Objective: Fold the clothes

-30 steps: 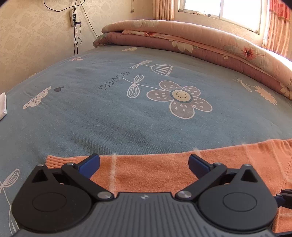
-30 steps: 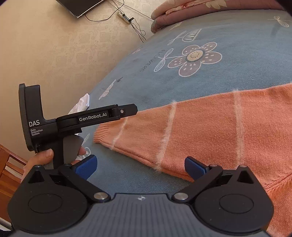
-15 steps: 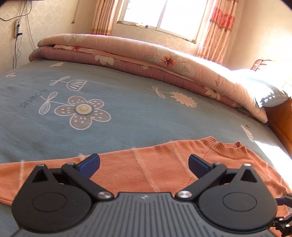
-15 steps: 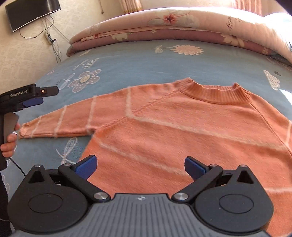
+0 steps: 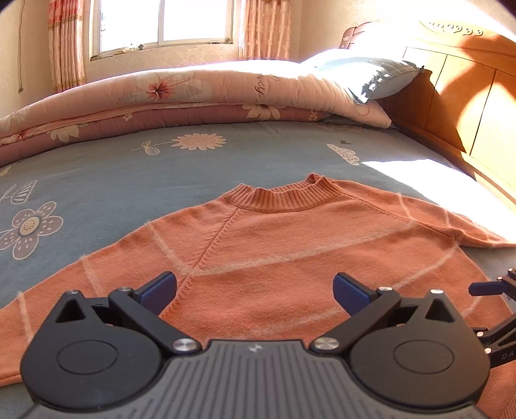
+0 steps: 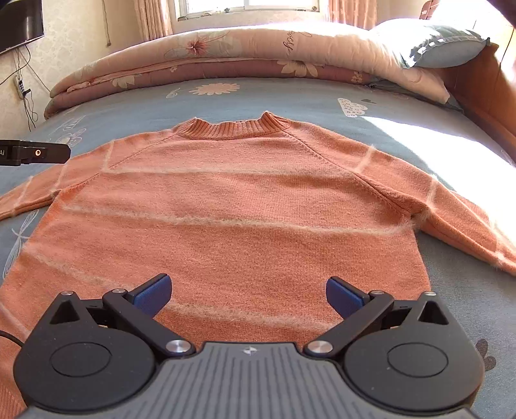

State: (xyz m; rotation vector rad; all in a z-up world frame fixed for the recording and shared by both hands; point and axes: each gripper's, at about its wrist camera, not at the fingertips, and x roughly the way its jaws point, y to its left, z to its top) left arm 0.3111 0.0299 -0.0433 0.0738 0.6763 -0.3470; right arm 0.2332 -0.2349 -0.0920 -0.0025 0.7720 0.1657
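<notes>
The left gripper has its jaws spread wide with nothing between them, hovering over the lower body of one orange sweater. The right gripper likewise has its jaws wide apart and empty, above the sweater's lower middle. Each gripper carries two blue fingertips, four in all.

The single sweater lies flat and face-up on the bed, ribbed collar pointing toward the far side, both sleeves stretched outward: one to the left, one to the right. Pale thin stripes cross the body and the sleeves. In the right wrist view the tip of the left gripper juts in from the left edge, beside the left sleeve; in the left wrist view part of the right gripper shows at the right edge.

Beyond the sweater, the blue sheet bears flower and cloud prints. One folded floral quilt runs along the bed's far side, with one pillow at its right end, against the wooden headboard. One window with curtains stands behind.
</notes>
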